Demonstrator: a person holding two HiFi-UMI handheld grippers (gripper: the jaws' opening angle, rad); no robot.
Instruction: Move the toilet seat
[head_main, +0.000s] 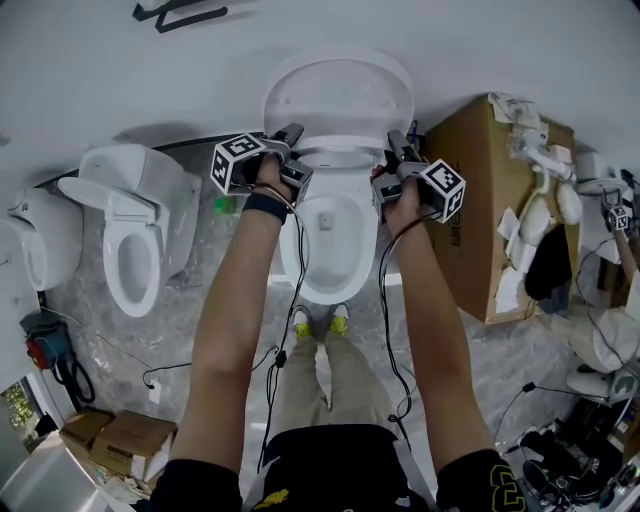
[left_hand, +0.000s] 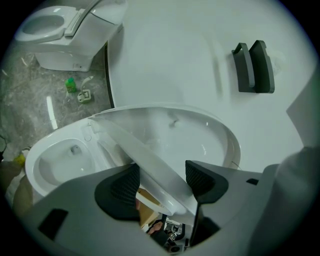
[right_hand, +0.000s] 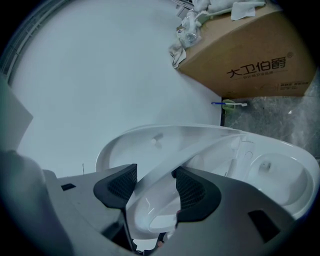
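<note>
The white toilet (head_main: 335, 250) stands against the wall with its lid (head_main: 338, 92) up. Its seat (head_main: 335, 157) is tilted up off the bowl, between both grippers. My left gripper (head_main: 292, 150) is at the seat's left side. In the left gripper view the seat rim (left_hand: 145, 155) runs slantwise between the pads of my left gripper (left_hand: 162, 180), with a gap by the right pad. My right gripper (head_main: 397, 152) is at the seat's right side. In the right gripper view the rim (right_hand: 200, 142) lies loosely between the wide pads of my right gripper (right_hand: 152, 187).
A second toilet (head_main: 135, 235) stands to the left, and another (head_main: 35, 235) at the far left. A large cardboard box (head_main: 480, 210) with white parts on top stands close on the right. Cables trail over the marble floor by the person's feet (head_main: 320, 322). Dark hooks (left_hand: 254, 67) hang on the wall.
</note>
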